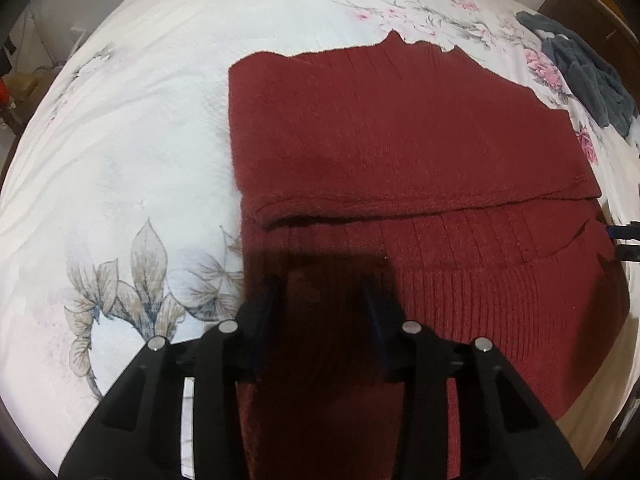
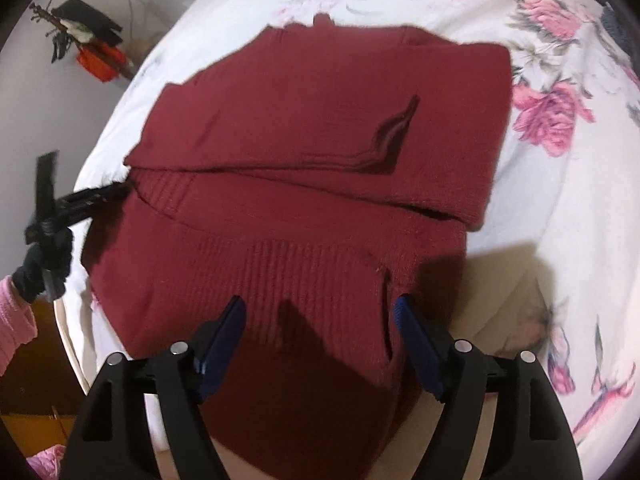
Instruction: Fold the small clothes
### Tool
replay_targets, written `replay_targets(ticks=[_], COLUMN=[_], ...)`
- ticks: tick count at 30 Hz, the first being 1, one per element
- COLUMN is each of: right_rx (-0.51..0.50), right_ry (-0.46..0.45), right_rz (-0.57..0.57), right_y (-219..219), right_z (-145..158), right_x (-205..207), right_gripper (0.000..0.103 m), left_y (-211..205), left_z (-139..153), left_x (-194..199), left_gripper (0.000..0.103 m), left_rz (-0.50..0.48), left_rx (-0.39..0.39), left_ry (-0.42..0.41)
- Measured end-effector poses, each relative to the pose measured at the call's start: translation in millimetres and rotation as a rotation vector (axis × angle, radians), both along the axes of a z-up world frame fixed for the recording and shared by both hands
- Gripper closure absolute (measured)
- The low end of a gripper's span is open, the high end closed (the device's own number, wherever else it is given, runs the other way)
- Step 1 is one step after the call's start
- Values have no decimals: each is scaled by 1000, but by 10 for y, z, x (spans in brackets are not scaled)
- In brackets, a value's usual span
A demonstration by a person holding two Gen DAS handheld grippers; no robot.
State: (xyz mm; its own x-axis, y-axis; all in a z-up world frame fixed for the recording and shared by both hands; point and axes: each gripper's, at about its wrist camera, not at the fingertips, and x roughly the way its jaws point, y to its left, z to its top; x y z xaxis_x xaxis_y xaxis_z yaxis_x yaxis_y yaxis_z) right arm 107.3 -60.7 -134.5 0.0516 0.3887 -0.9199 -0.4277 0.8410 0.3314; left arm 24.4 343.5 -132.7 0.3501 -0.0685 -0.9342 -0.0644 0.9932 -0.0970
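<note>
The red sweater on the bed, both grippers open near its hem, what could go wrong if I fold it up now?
The red sweater hangs past the bed edge near you, so a weak pinch could let the hem slide off. The sleeves already folded across the middle lie loose and may shift when the hem lifts. The left gripper and right gripper both sit open over thick ribbing and might catch only the top layer.

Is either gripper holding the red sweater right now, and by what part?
Neither: left gripper and right gripper are open above the red sweater's ribbed hem.
</note>
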Motion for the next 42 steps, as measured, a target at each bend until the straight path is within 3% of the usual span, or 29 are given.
replay_targets(ticks=[3, 6, 8, 11, 18, 24, 28, 31, 33, 35, 36, 40, 42], right_rx=[-18, -28, 5, 81, 253, 314, 333, 336, 337, 343, 353, 394, 390], right_ry=[9, -20, -18, -5, -17, -32, -30, -28, -25, -25, -26, -27, -28], right_rz=[31, 92, 119, 140, 108, 13, -2, -13, -22, -31, -40, -72, -71], right_y=[44, 96, 85, 51, -247, -618, -611, -598, -590, -582, -603, -649, -640], right_z=[-118, -113, -78, 27, 428, 613, 582, 533, 506, 502, 516, 565, 562], right_x=[35, -21, -73, -176, -363, -251, -232, -211, -194, -184, -172, -118, -104], right_gripper=[29, 59, 87, 96, 98, 98, 98, 98, 98, 98, 99, 100, 100], left_y=[16, -2, -45, -155, -334, -293, -307, -377, -346, -284, -262, -273, -233], left_z=[90, 181, 173, 93, -158, -194, -220, -231, -235, -229, -220, -88, 52], left_x=[-6, 40, 104, 202, 322, 354, 343, 321, 311, 297, 285, 216, 150], left_gripper=[67, 66, 63, 63, 51, 43, 39, 43, 54, 82, 89, 94, 95], left_rz=[8, -25, -62, -131, -284, -296, -312, -333, -308, -286, -282, -270, -240], left_rx=[7, -2, -31, -69, -117, -134, -180, -161, -172, -199, -219, -230, -289], left_ry=[-31, -63, -54, -21, 75, 121, 164, 178, 184, 180, 175, 118, 59])
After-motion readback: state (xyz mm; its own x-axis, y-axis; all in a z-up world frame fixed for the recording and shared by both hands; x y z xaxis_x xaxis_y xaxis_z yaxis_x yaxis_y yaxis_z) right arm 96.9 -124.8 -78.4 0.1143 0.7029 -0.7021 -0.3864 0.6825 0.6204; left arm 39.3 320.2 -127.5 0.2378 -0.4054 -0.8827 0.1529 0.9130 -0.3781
